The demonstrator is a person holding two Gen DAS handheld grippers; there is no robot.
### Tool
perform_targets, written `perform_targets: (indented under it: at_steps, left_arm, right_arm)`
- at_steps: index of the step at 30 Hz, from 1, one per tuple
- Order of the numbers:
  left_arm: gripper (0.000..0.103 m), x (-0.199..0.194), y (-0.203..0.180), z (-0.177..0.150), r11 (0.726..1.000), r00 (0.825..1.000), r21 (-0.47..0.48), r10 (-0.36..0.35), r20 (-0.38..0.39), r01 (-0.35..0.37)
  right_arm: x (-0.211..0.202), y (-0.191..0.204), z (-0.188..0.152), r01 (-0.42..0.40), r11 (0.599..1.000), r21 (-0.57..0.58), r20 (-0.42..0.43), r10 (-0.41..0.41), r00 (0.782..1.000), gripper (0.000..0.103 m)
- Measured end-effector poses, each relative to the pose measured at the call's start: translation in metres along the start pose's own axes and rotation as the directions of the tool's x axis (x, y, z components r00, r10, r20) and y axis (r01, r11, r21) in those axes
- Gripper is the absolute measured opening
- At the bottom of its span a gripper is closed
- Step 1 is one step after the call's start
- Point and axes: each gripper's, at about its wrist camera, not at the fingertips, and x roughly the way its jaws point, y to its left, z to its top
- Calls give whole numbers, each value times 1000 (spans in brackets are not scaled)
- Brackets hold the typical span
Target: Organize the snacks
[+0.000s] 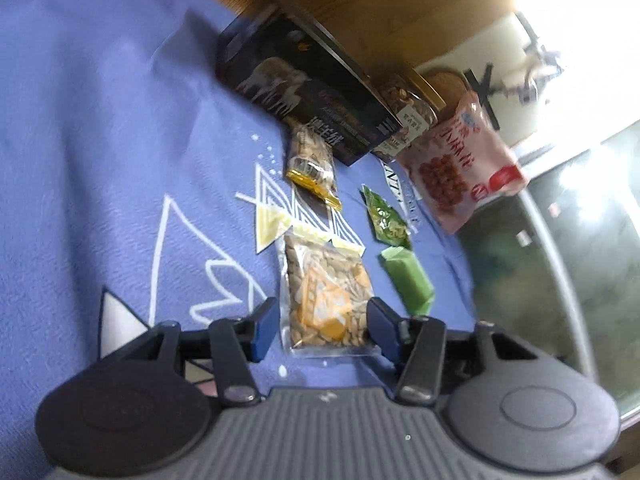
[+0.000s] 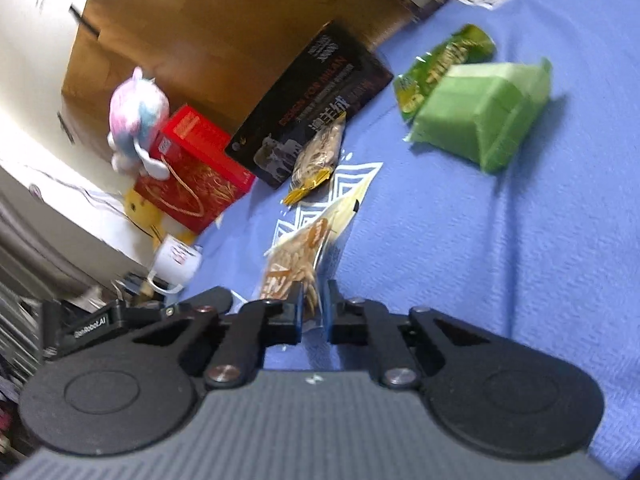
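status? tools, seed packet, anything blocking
Right tool shut on seed packet. Left tool open, straddling it. Nothing blocking.

The right gripper [image 2: 313,312] is clamped on the near edge of a clear seed packet [image 2: 298,258] over the blue cloth [image 2: 460,248]; ahead lies a second seed packet [image 2: 318,152] against a black box [image 2: 316,100]; ahead to the right sits a green pack [image 2: 486,112]; a red box [image 2: 192,168] stands ahead-left.

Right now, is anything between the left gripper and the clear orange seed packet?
Nothing visible. The seed packet lies flat on the blue cloth directly between the open left gripper fingers, unobstructed; the green packet sits off to one side.
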Motion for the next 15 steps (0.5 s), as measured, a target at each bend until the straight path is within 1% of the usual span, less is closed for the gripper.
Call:
perform_targets:
  at_steps: [2, 4, 5, 6, 8, 11, 13, 15]
  left_arm:
    - [49, 1, 5, 1, 999, 1000, -34, -26, -13, 25]
    - [48, 5, 2, 0, 999, 1000, -30, -22, -15, 22]
    - [45, 6, -1, -2, 1000, 1000, -16, -15, -9, 14]
    - [34, 9, -4, -4, 1000, 1000, -5, -17, -18, 17]
    - [22, 15, -6, -6, 1000, 1000, -3, -4, -25, 4]
    - [22, 16, -13, 2, 1000, 1000, 11, -17, -16, 17]
    - [22, 12, -26, 13, 998, 1000, 55, -27, 6, 26]
    - [22, 5, -44, 28, 993, 999, 116, -32, 43, 27]
  right_arm:
    - [0, -3, 1, -17, 999, 30, -4, 17, 1000, 12]
    - [1, -6, 2, -38, 997, 63, -14, 39, 999, 11]
    - [0, -7, 4, -49, 996, 77, -18, 51, 999, 10]
    - [1, -9, 5, -71, 993, 100, -24, 73, 997, 10]
    - [2, -11, 7, -97, 986, 139, -24, 101, 995, 9]
    - [0, -5, 17, -95, 989, 116, -18, 98, 995, 9]
    - [0, 4, 29, -111, 990, 89, 1, 112, 994, 9]
    - [1, 18, 48, -131, 991, 36, 31, 130, 991, 9]
